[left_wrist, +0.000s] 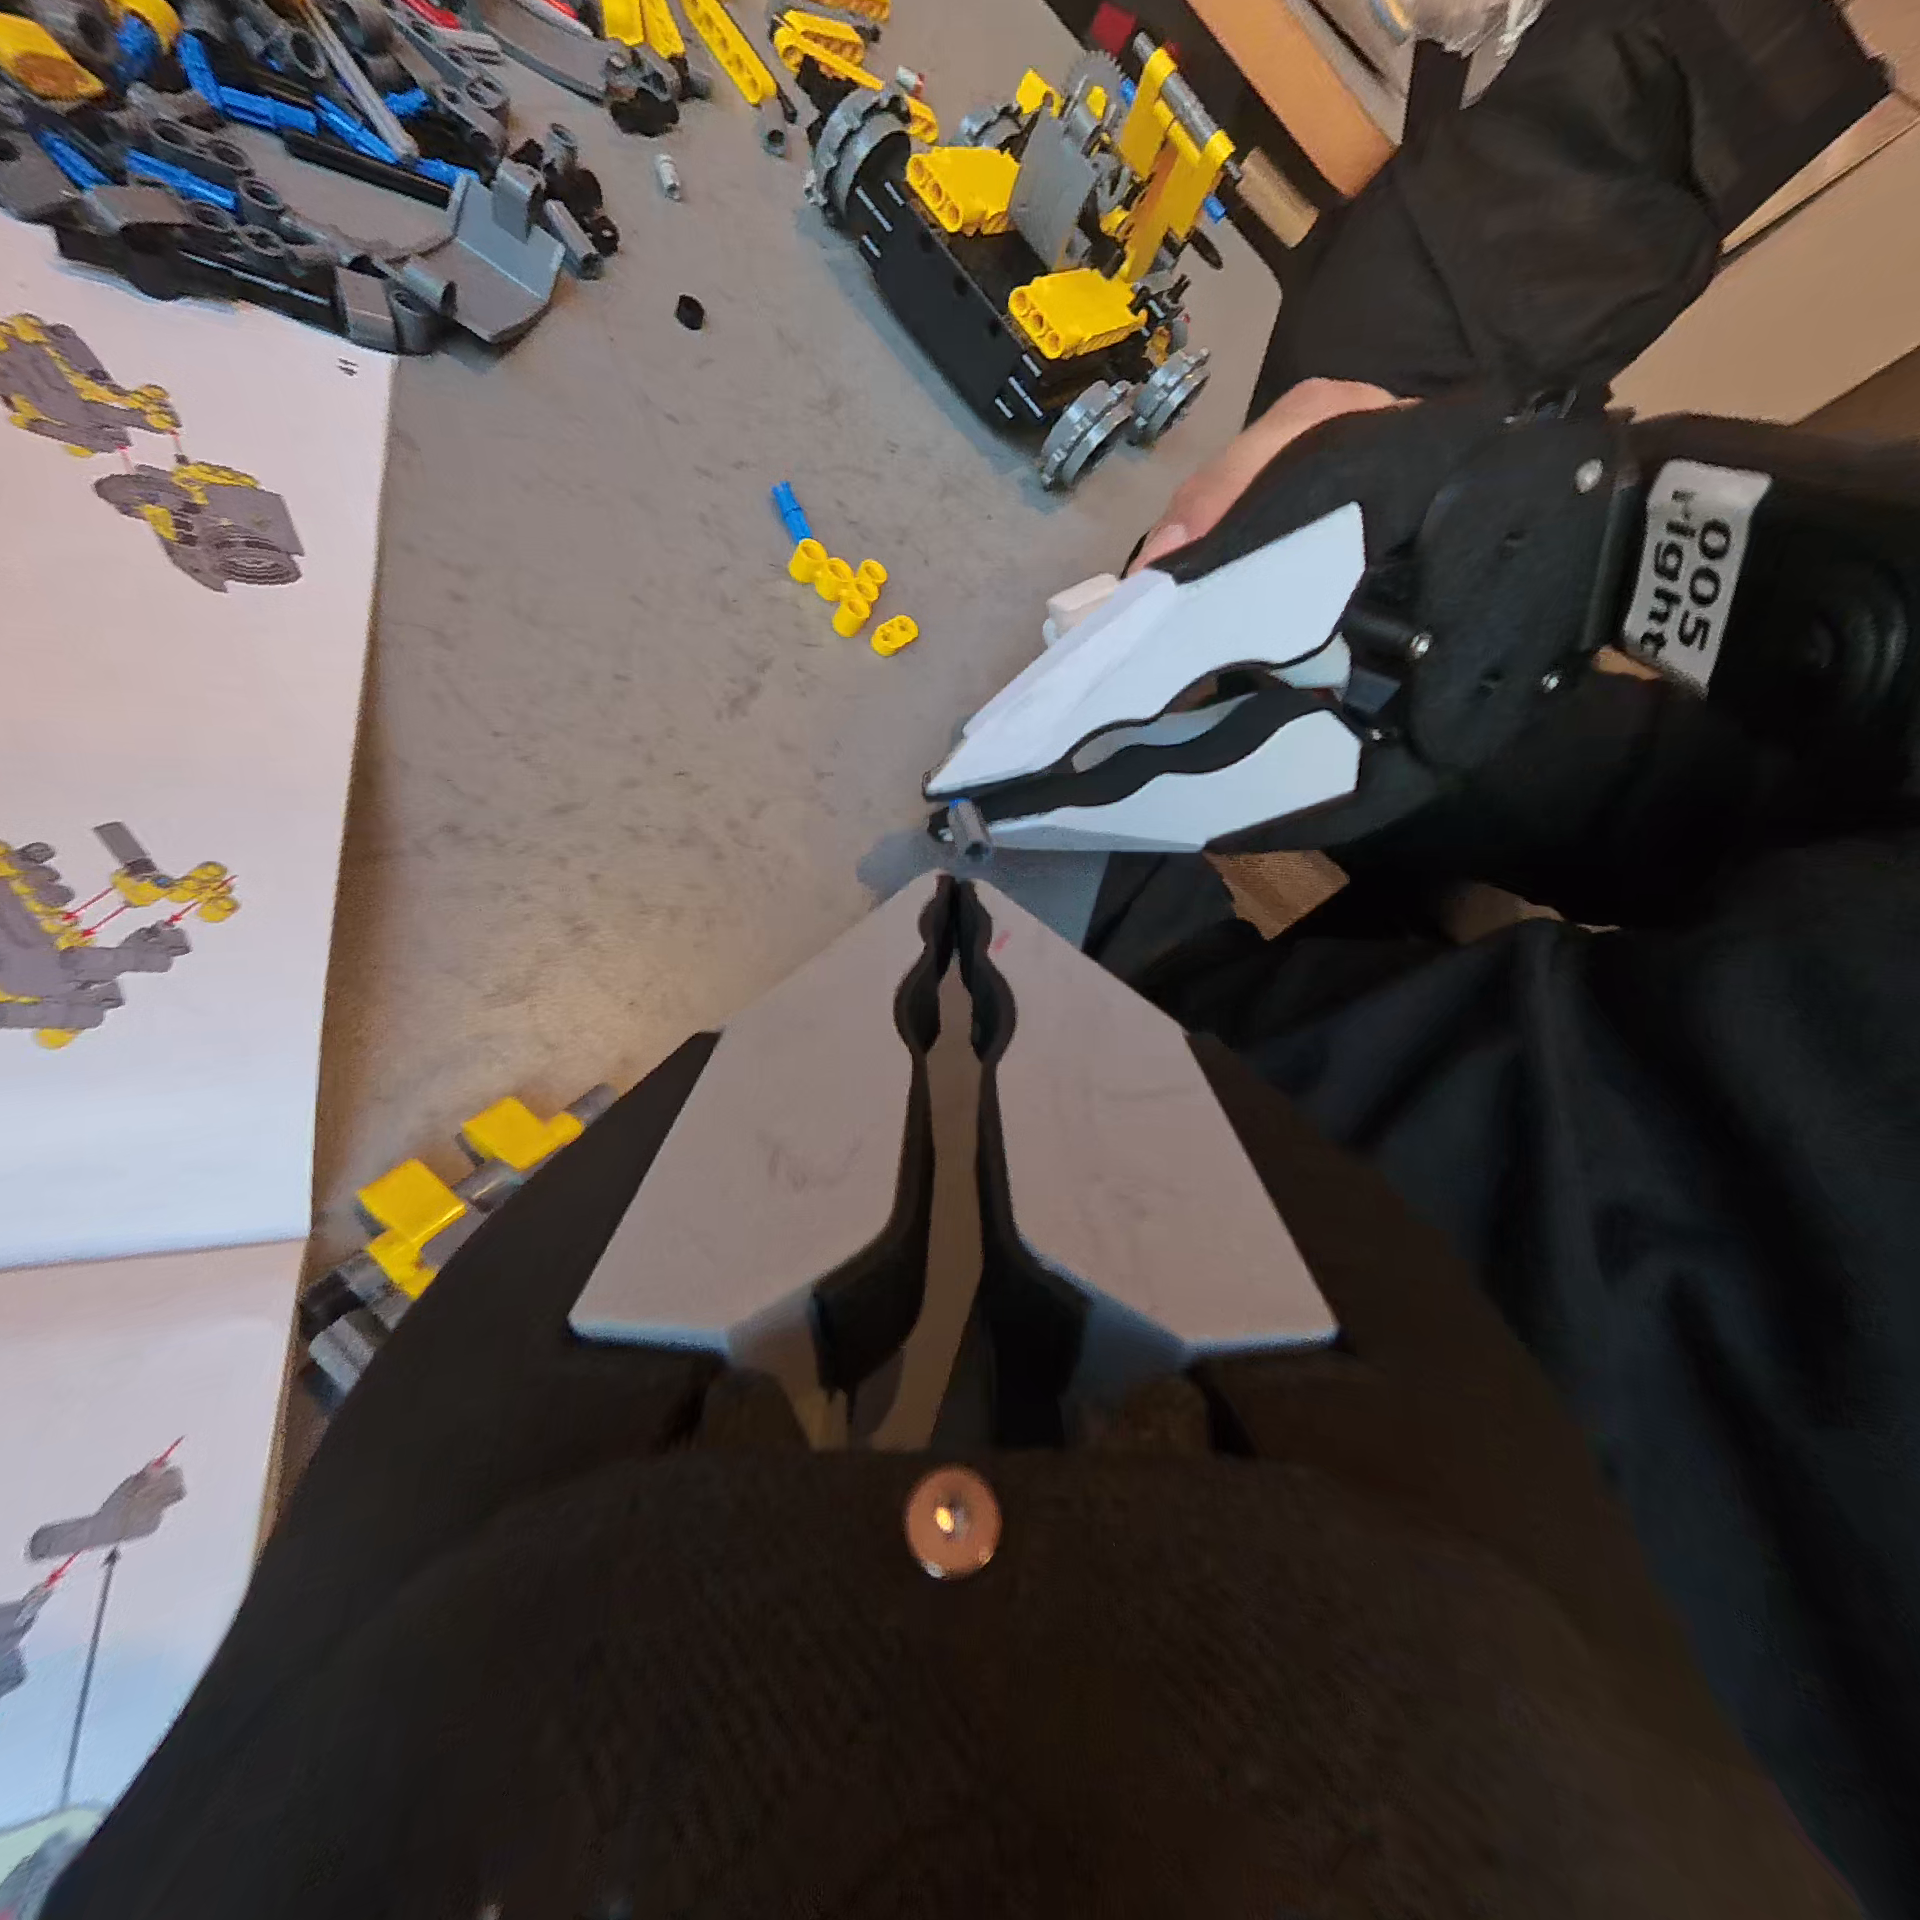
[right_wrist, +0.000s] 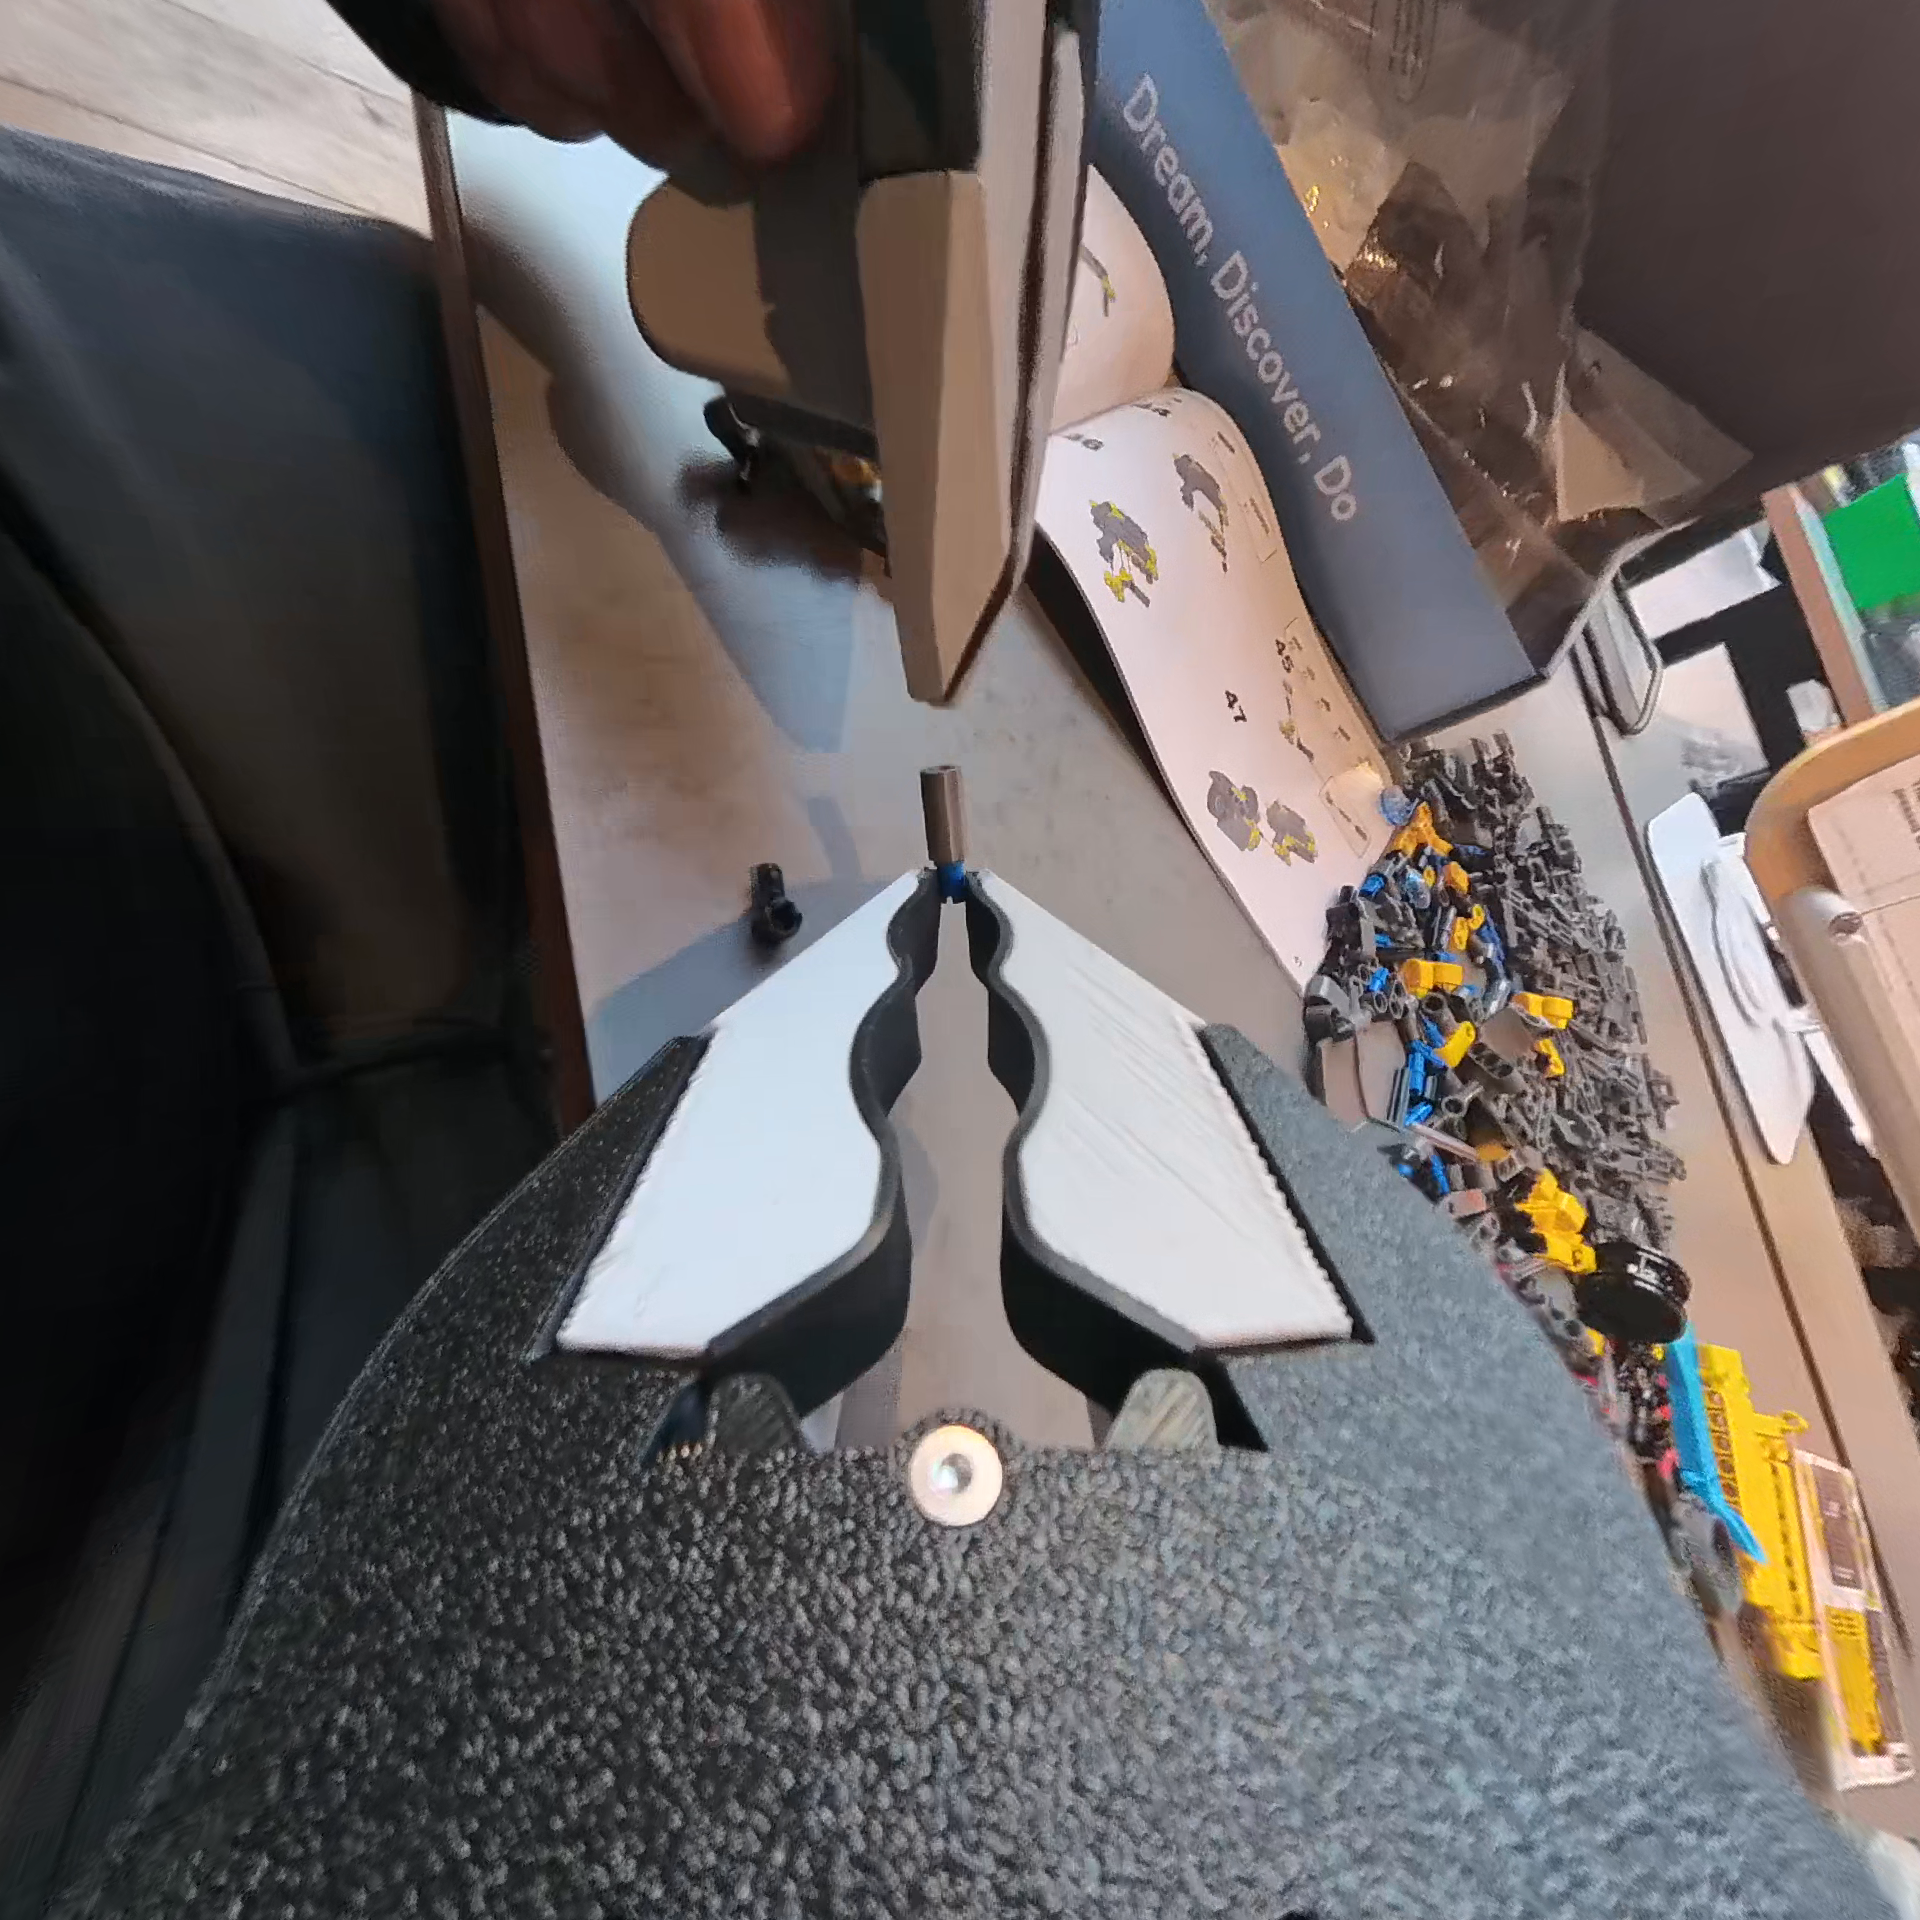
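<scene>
My right gripper (right_wrist: 948, 881) is shut on a blue pin (right_wrist: 948, 881) that carries a dark grey sleeve (right_wrist: 943, 821) sticking out past the tips. It holds this just above the grey table (right_wrist: 665, 665). In the left wrist view the right gripper (left_wrist: 956, 823) comes in from the right with the sleeve (left_wrist: 971, 831) at its tip. My left gripper (left_wrist: 951, 896) is shut with nothing seen between its fingers, its tips just short of the sleeve. It hangs over the sleeve in the right wrist view (right_wrist: 935, 681), a small gap apart.
Loose yellow connectors (left_wrist: 847, 592) and a blue pin (left_wrist: 790, 514) lie mid-table. A partly built yellow and black vehicle (left_wrist: 1039, 260) stands beyond. An open instruction booklet (left_wrist: 177, 727), a parts pile (right_wrist: 1475, 1018), a yellow-grey assembly (left_wrist: 447, 1205) and a small black connector (right_wrist: 774, 902) are around. The tips of both grippers are at nearly the same place.
</scene>
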